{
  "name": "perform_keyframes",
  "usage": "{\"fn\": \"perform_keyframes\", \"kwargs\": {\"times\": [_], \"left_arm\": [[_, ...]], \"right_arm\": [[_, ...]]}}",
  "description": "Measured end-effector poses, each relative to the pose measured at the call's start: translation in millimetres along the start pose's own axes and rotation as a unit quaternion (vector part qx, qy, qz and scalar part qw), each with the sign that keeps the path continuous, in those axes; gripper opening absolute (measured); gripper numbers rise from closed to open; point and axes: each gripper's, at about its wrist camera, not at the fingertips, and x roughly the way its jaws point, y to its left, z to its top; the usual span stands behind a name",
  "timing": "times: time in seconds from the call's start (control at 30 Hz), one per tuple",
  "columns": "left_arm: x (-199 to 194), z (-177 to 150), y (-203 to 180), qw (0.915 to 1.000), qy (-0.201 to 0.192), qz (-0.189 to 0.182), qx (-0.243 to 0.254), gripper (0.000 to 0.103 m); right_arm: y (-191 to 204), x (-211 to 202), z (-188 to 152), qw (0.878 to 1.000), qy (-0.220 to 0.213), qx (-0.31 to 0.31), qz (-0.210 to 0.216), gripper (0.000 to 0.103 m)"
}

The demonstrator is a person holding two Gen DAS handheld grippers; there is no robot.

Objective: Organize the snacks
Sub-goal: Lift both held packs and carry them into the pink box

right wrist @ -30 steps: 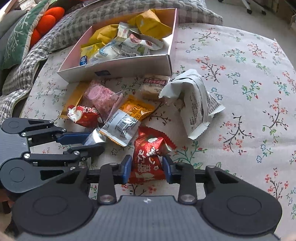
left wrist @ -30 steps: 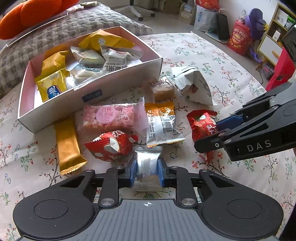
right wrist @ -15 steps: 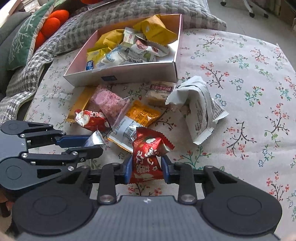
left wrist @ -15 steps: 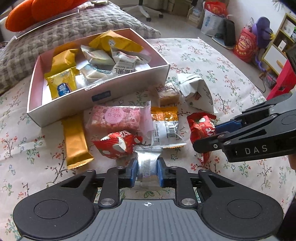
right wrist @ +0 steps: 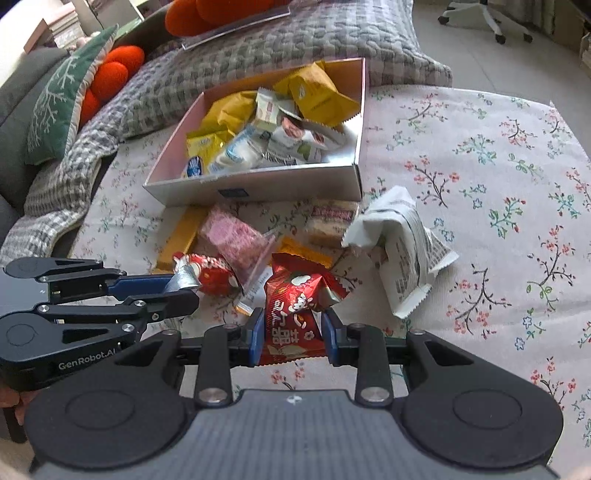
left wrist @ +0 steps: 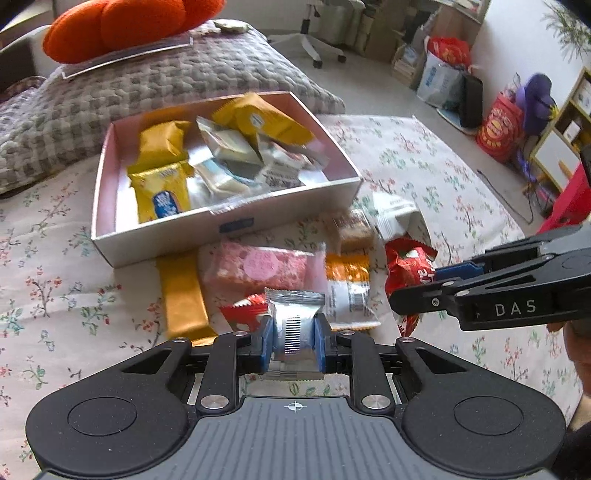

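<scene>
My left gripper (left wrist: 293, 338) is shut on a silver snack packet (left wrist: 295, 317), held above the floral cloth; it also shows in the right wrist view (right wrist: 184, 278). My right gripper (right wrist: 293, 338) is shut on a red snack packet (right wrist: 295, 314), also seen from the left wrist (left wrist: 410, 266). A white box (left wrist: 236, 225) with pink inside holds several yellow and white snack packets, just beyond both grippers. Loose on the cloth before it lie a pink packet (left wrist: 258, 264), a gold bar (left wrist: 183, 295), an orange packet (left wrist: 347, 288), a second red packet (right wrist: 212, 273) and a white bag (right wrist: 402, 243).
A small brown cake packet (right wrist: 332, 221) lies by the box's right corner. A grey checked cushion (right wrist: 295, 40) and orange plush (left wrist: 118, 26) lie behind the box. Floor clutter, bags and a shelf are at the far right (left wrist: 498, 125).
Both grippers have lifted with their packets and moved forward toward the box, which now looks nearer and larger. The snacks on the cloth have not moved.
</scene>
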Motion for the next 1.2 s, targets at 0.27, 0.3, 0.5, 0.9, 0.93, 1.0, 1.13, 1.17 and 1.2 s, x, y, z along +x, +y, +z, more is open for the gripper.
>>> {"fn": "perform_keyframes", "kwargs": {"times": [0.27, 0.3, 0.5, 0.9, 0.93, 1.0, 1.13, 1.17, 1.2], "left_arm": [[-8, 16, 19, 0.9988, -0.026, 0.017, -0.037, 0.020], [-9, 18, 23, 0.9984, -0.029, 0.020, -0.044, 0.020], [-8, 36, 42, 0.9961, -0.041, 0.037, -0.069, 0.020], [17, 77, 61, 0.9946, -0.047, 0.050, -0.078, 0.020], [20, 80, 63, 0.9945, -0.047, 0.047, -0.081, 0.020], [27, 86, 66, 0.9946, -0.046, 0.041, -0.084, 0.020], [41, 97, 70, 0.9947, -0.041, 0.043, -0.084, 0.020], [44, 99, 71, 0.9948, -0.039, 0.044, -0.084, 0.020], [48, 100, 71, 0.9948, -0.037, 0.046, -0.083, 0.020]], "right_arm": [[2, -4, 15, 0.999, -0.030, 0.023, 0.015, 0.029], [1, -5, 16, 0.999, -0.035, 0.027, 0.015, 0.029], [1, -6, 32, 0.997, -0.061, 0.044, 0.022, 0.029], [-10, 7, 77, 0.993, -0.088, 0.073, 0.036, 0.029], [-11, 8, 81, 0.993, -0.089, 0.073, 0.035, 0.029], [-12, 10, 86, 0.993, -0.092, 0.072, 0.029, 0.029], [-15, 17, 95, 0.993, -0.094, 0.070, 0.009, 0.029], [-15, 20, 97, 0.993, -0.092, 0.069, 0.003, 0.029], [-15, 23, 99, 0.994, -0.091, 0.066, -0.002, 0.029]]}}
